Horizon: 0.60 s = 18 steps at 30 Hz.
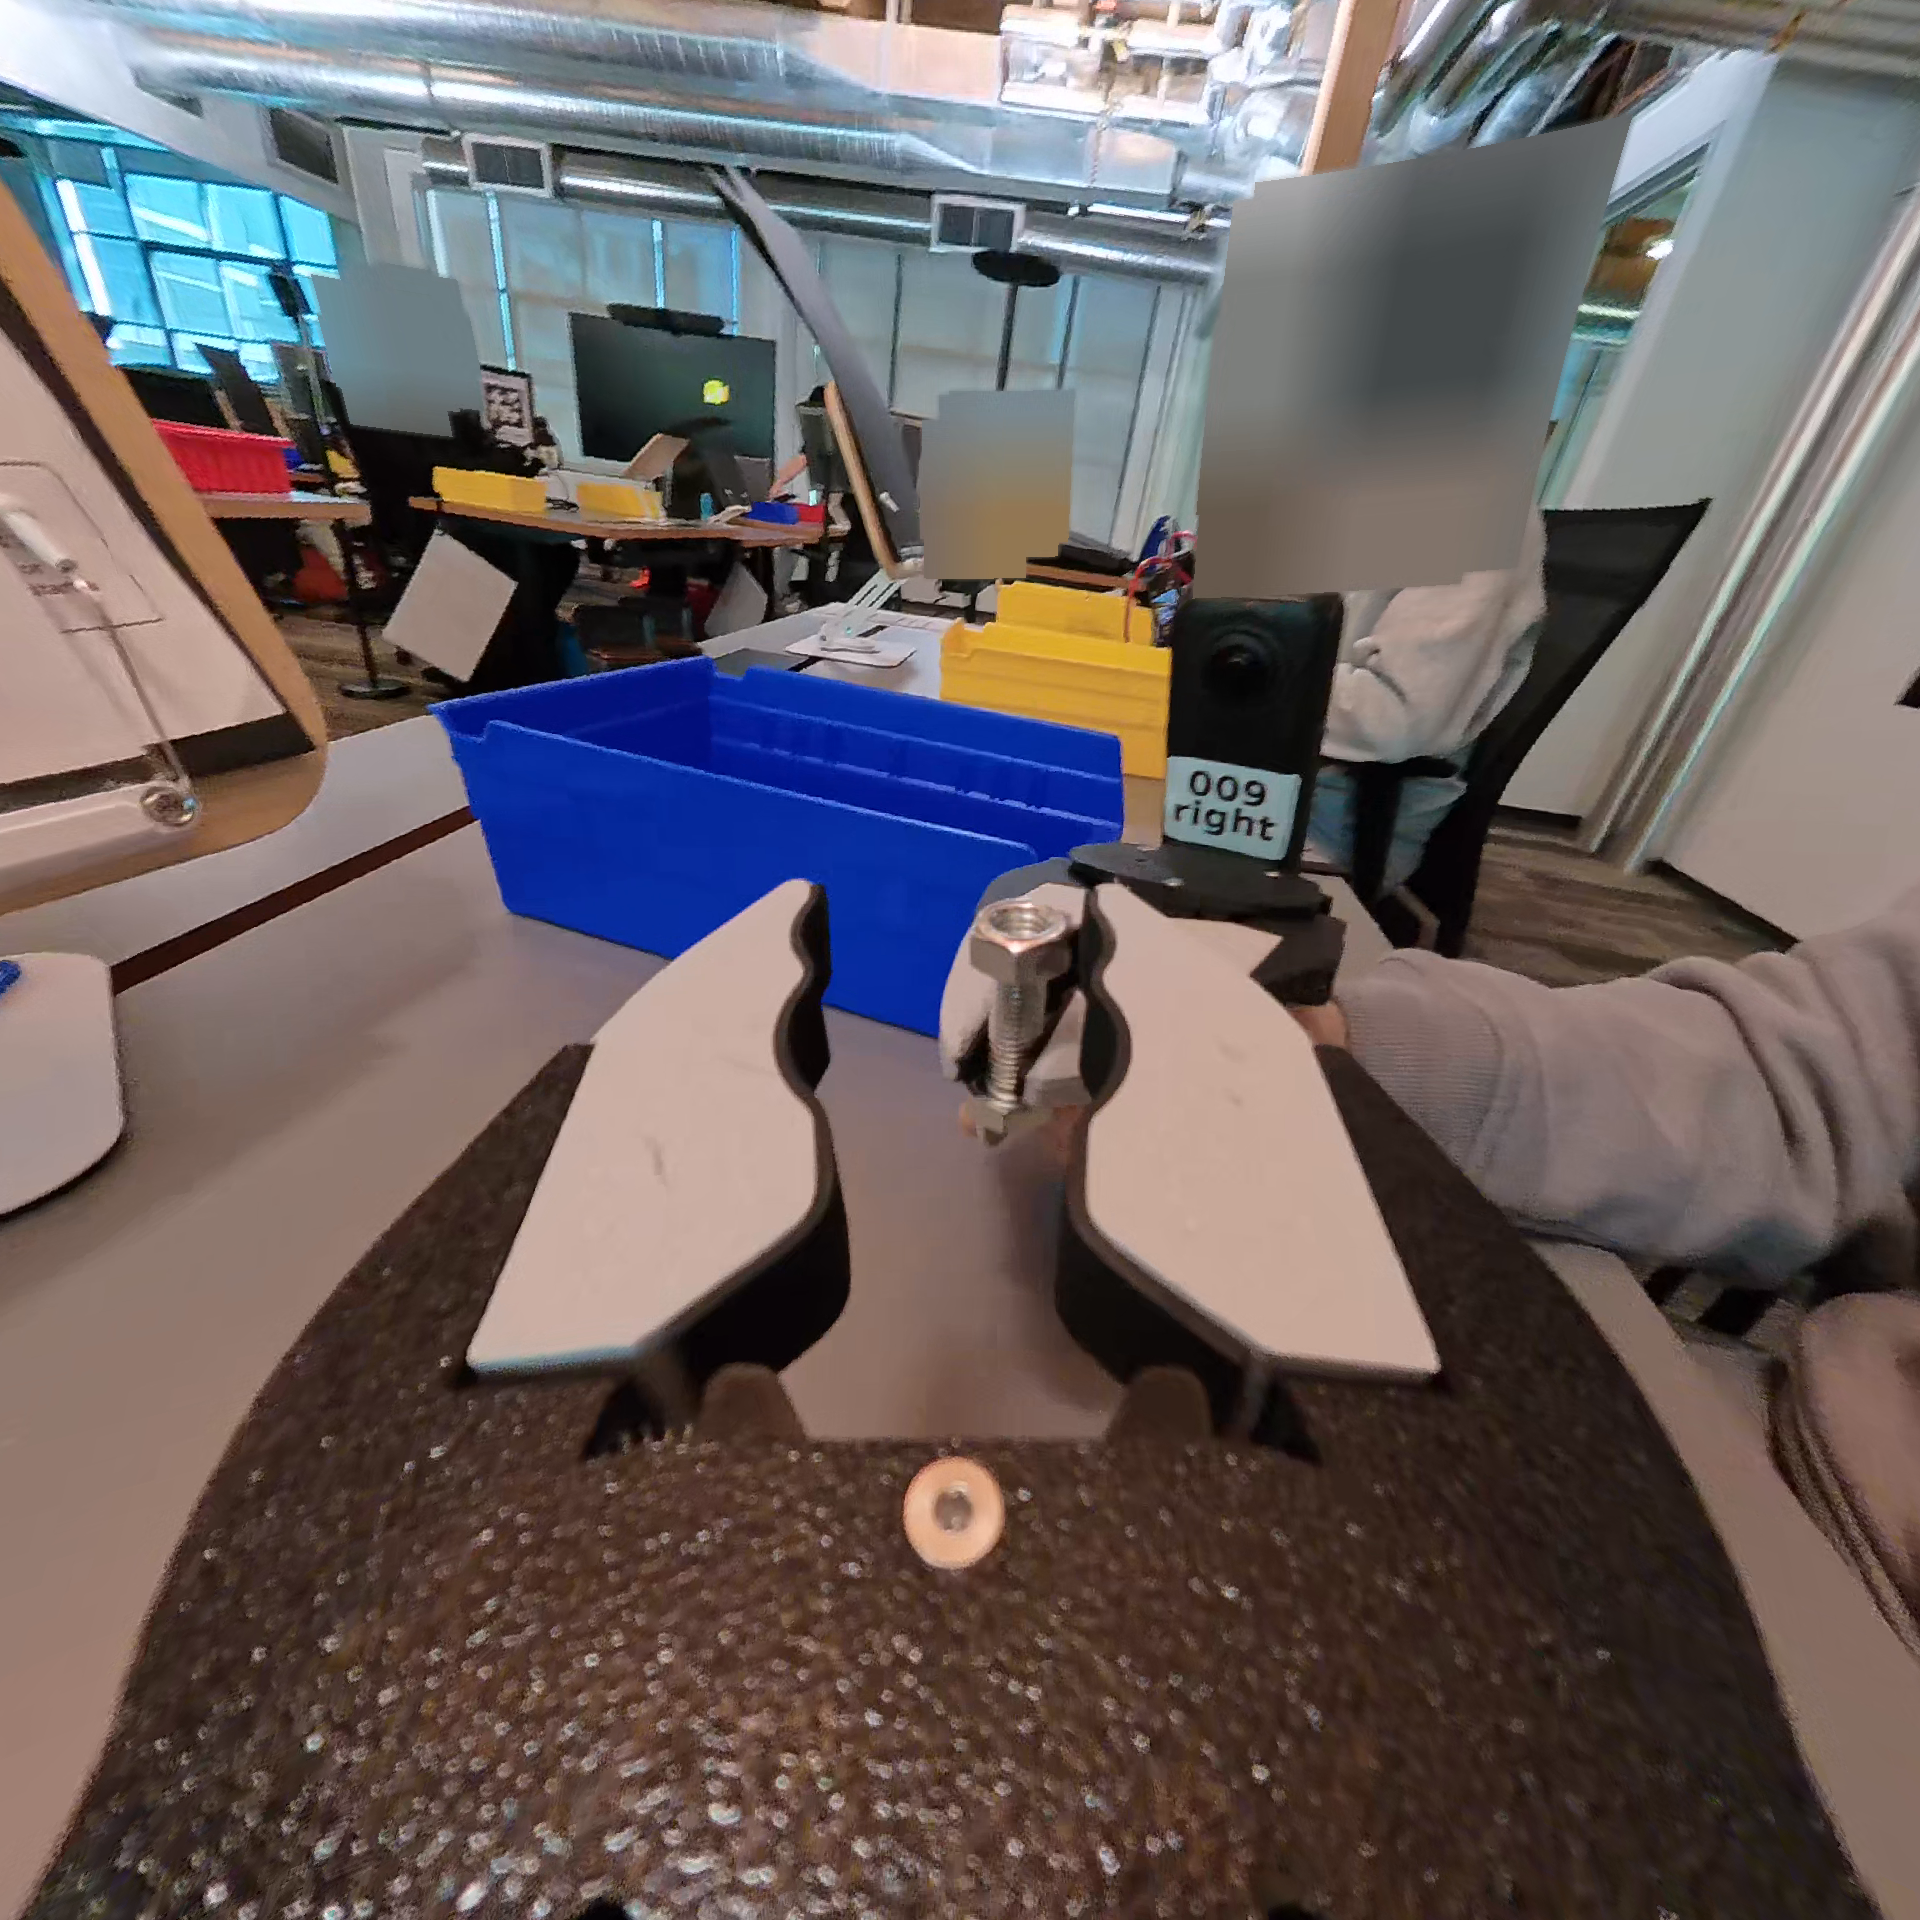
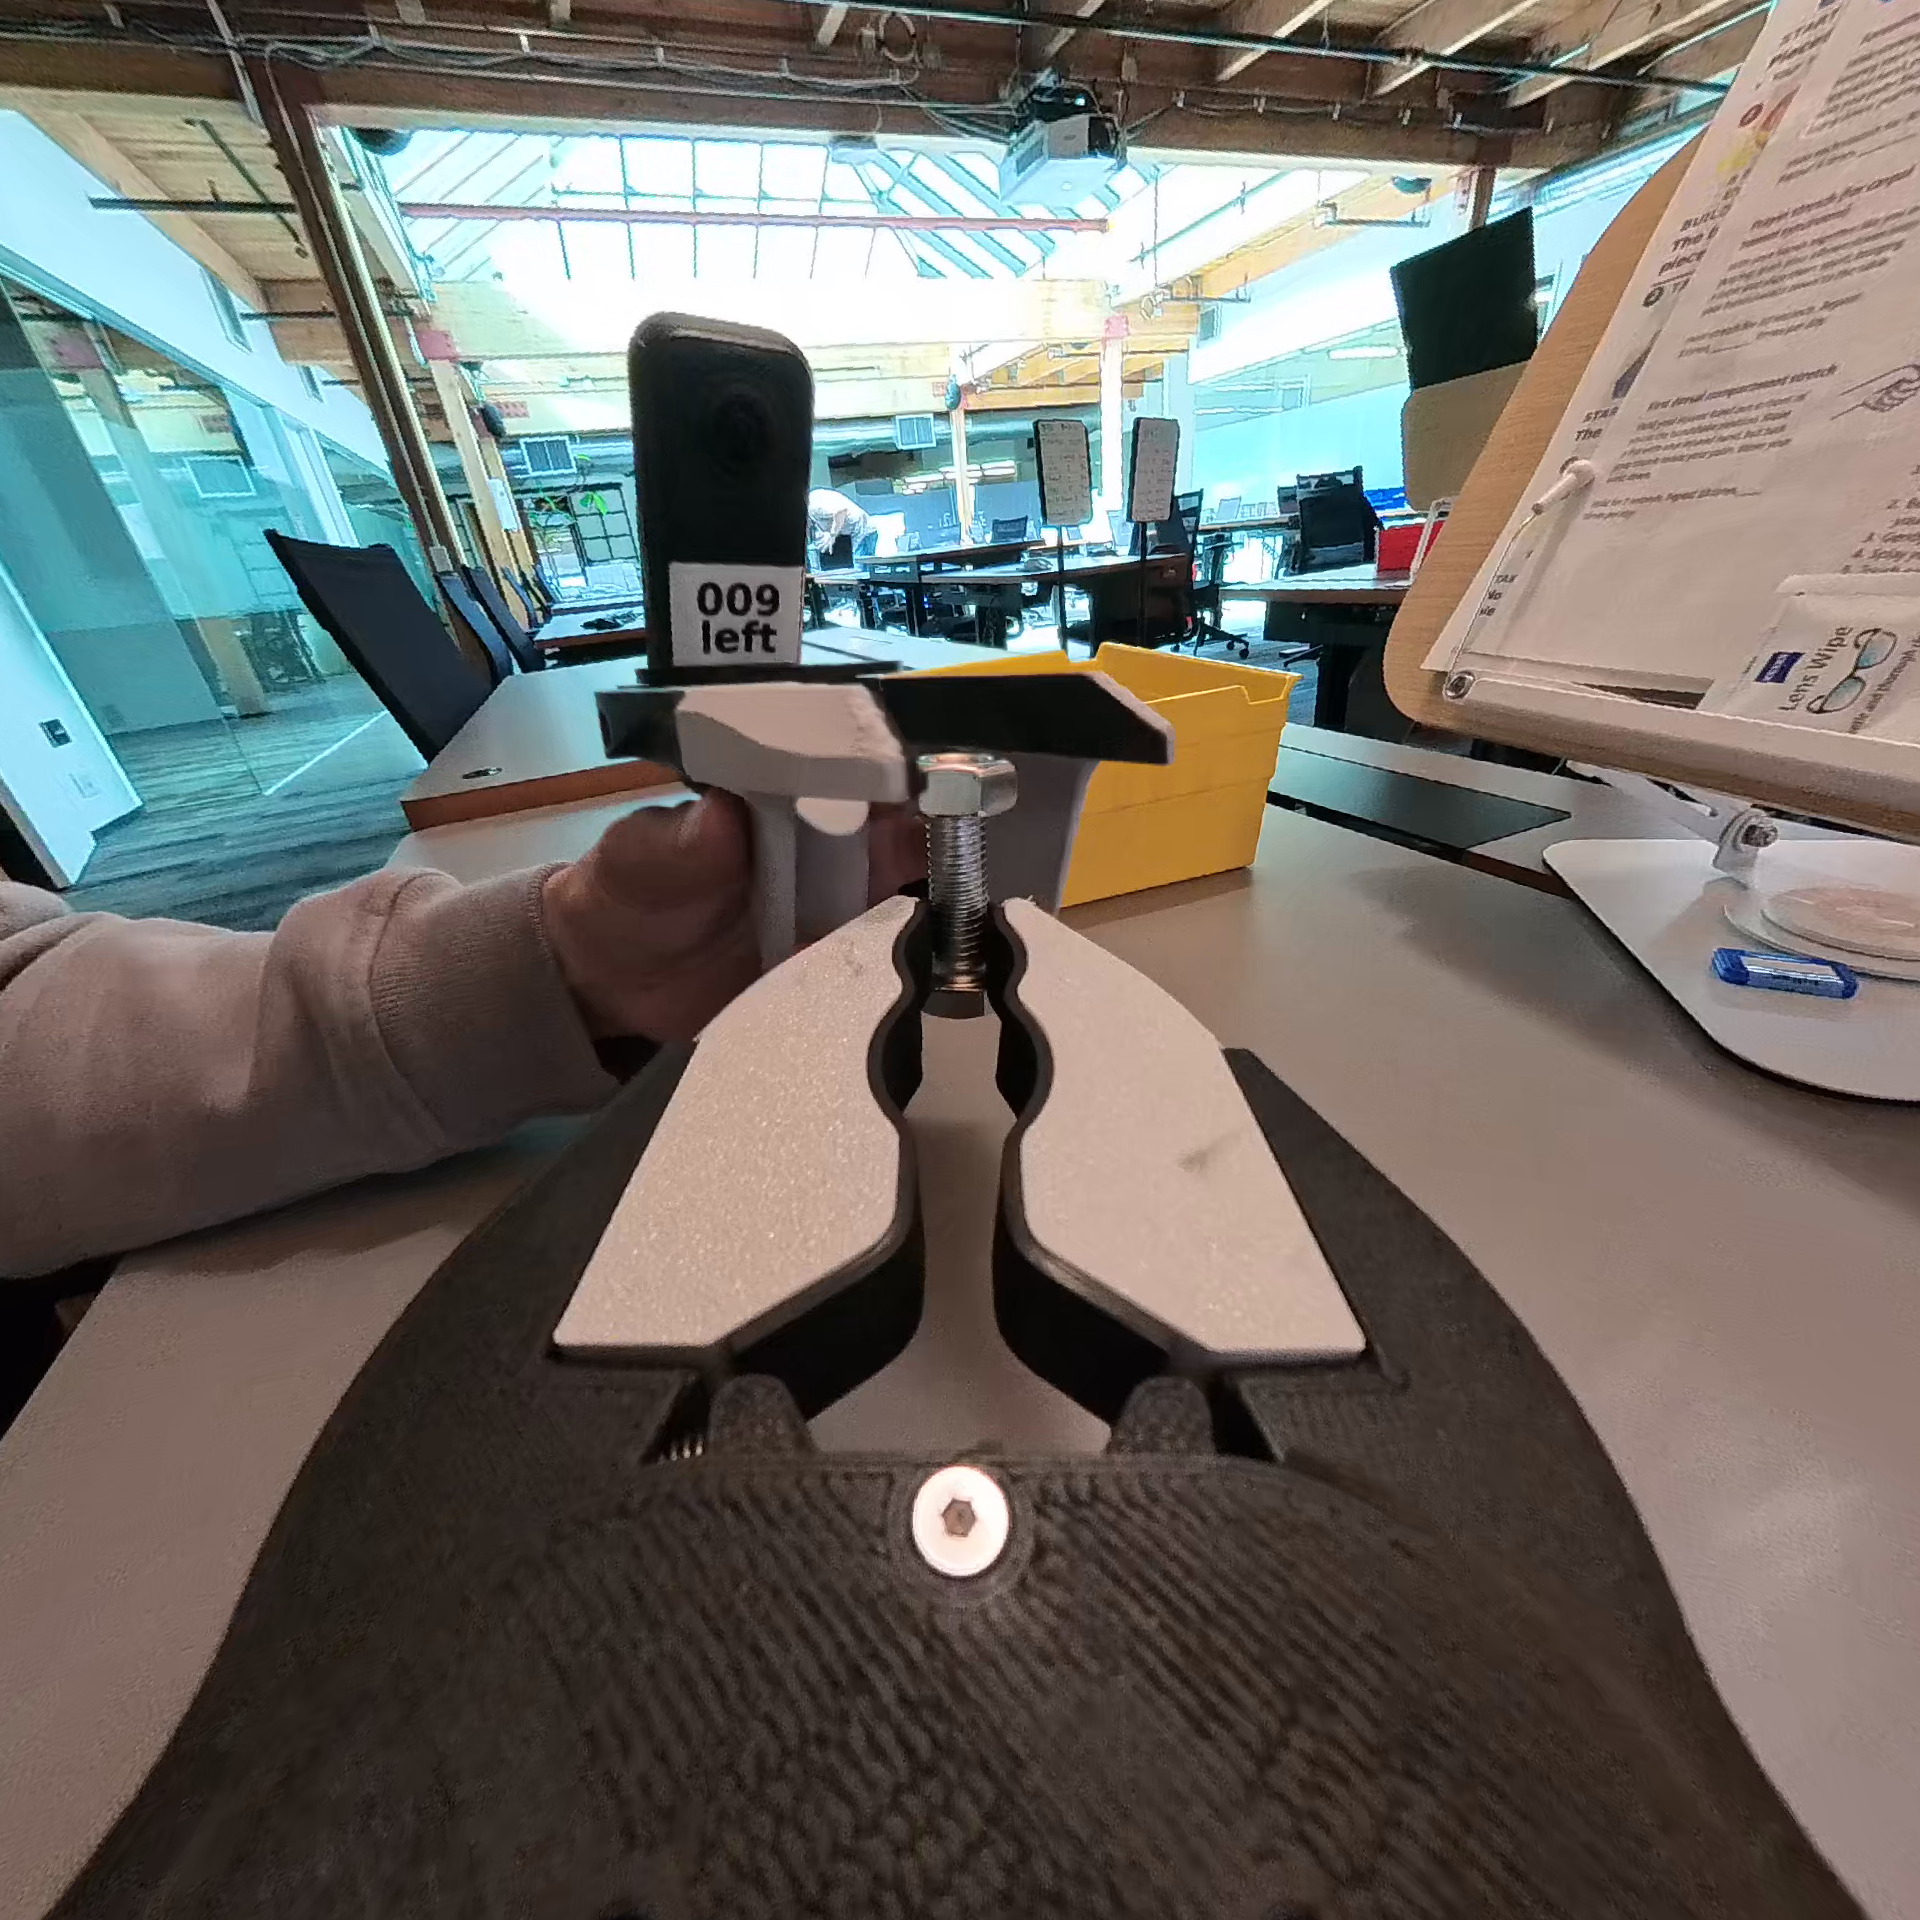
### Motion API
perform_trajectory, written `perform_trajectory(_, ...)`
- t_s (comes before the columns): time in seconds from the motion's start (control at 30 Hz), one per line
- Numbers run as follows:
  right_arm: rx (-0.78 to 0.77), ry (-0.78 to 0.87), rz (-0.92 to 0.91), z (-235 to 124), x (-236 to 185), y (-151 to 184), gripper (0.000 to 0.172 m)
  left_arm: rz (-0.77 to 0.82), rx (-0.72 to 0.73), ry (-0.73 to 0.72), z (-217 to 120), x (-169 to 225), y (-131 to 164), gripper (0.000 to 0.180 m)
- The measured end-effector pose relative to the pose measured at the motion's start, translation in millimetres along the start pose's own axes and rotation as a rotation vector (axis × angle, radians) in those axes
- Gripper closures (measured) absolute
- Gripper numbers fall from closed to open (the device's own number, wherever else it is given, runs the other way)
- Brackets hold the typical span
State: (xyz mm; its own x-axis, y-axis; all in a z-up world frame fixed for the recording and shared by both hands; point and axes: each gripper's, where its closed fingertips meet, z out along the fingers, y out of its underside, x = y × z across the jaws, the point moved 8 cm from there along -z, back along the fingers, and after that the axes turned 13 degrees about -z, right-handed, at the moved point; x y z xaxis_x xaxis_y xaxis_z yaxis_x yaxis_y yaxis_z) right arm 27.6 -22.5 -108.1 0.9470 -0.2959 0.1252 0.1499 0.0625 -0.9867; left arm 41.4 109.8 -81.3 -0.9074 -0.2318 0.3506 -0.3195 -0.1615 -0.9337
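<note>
While I hold both tongs over the grey table (image 2: 1455, 1039), a blue bin (image 1: 727, 831) sits just beyond my left tongs (image 1: 956, 935), which gape wide and hold nothing. My right tongs (image 2: 961, 935) are pinched narrow on an upright steel bolt (image 2: 958, 894); its nut (image 2: 966, 784) sits at the tip, apparently threaded on.

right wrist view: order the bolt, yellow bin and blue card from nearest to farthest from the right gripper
1. Bolt: clamped upright between the right gripper's fingertips, nut on top.
2. Blue card: off to the right, lying on the white stand base.
3. Yellow bin: straight ahead on the table, behind the left gripper.
</note>
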Motion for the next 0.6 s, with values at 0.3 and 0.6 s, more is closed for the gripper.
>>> perform_trajectory(0.3,0.012,0.016,0.019,-2.2,3.2,0.0,0.162,-0.026,-0.014,-0.037,-15.6,-13.6,-2.7,0.130)
perform_trajectory(0.6,0.016,0.024,0.003,-2.8,2.8,-2.1,0.162,-0.044,0.034,0.027,-6.0,-2.0,-4.9,0.129)
